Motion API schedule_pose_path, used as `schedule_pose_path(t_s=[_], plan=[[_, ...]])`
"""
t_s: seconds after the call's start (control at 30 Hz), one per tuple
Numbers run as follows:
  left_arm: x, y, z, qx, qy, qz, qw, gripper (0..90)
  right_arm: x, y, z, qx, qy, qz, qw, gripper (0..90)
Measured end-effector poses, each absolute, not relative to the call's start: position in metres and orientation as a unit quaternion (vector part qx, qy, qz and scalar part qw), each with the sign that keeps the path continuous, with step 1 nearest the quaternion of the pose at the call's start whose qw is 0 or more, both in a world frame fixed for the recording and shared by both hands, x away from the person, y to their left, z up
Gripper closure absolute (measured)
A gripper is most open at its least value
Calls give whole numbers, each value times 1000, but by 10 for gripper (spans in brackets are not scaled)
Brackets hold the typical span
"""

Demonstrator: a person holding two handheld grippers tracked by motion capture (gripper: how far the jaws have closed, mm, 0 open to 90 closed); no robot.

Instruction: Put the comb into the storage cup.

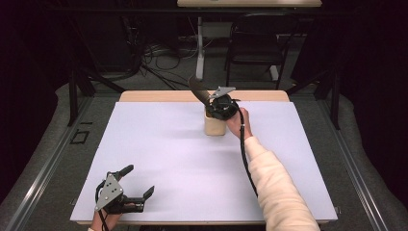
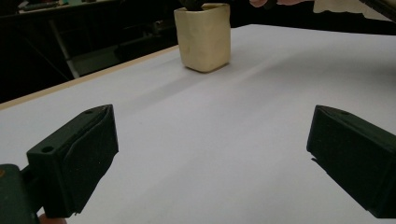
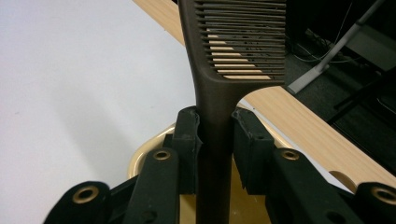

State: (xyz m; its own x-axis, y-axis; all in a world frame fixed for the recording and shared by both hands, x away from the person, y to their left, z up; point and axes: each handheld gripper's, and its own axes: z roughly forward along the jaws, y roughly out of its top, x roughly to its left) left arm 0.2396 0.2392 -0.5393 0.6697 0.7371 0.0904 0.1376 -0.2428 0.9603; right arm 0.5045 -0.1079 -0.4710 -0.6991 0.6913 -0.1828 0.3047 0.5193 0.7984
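Observation:
A dark brown comb (image 3: 219,70) with a long handle stands between the jaws of my right gripper (image 3: 215,135), which is shut on the handle just below the teeth. Under it is a cream square cup (image 3: 149,154). From the high view the right gripper (image 1: 211,107) hovers over the cup (image 1: 214,126) at the table's far middle, and the comb (image 1: 197,89) slants up to the left. My left gripper (image 1: 137,180) rests near the front left corner, open, nothing between its jaws. Far ahead in the left gripper view stands the cup (image 2: 203,37).
A white sheet (image 1: 183,163) covers the wooden table (image 1: 159,96). Beyond the far edge are a black chair (image 1: 255,45), a table leg (image 1: 199,48) and floor cables (image 1: 159,62). A cable trails from the right gripper along the cream sleeve (image 1: 276,187).

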Motion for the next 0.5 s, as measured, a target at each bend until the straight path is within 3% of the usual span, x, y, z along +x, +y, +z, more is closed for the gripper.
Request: schedule_pose_path(t_s=[0.3, 0.5], plan=[[240, 239, -539, 738, 296, 278, 538, 20, 505, -109, -473, 304, 840, 382, 237, 713], [240, 239, -539, 739, 296, 277, 538, 21, 500, -111, -467, 319, 835, 378, 240, 486]])
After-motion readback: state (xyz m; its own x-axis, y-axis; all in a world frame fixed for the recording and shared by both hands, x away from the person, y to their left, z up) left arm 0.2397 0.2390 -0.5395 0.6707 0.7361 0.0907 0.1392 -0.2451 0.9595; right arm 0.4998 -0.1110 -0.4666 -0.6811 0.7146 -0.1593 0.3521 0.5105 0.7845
